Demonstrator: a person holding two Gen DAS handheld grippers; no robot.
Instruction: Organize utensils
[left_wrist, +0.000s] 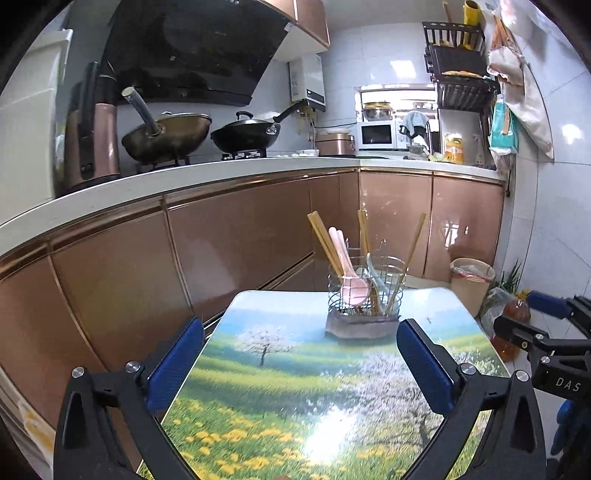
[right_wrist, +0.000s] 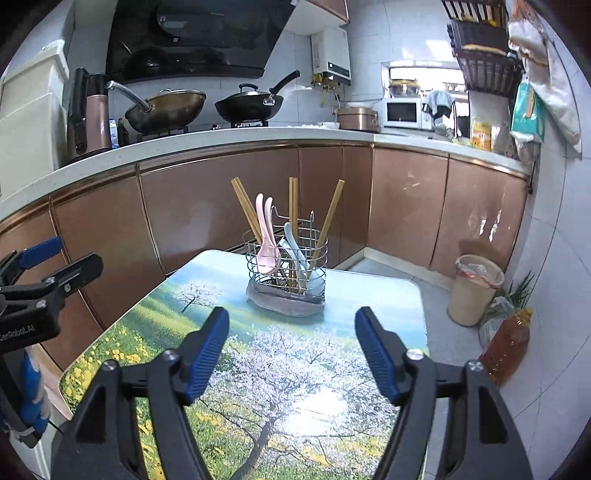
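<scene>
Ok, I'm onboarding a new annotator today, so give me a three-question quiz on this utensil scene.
1. True or false: the left gripper is open and holds nothing.
2. What sits under the wire utensil holder? A) a plate B) a grey cloth C) a cutting board
3. Fill in: the two pink spoons stand in the holder with their bowls pointing ____.

Key: 1 true. 2 B, the grey cloth on the table. 3 down. The right gripper is open too.
</scene>
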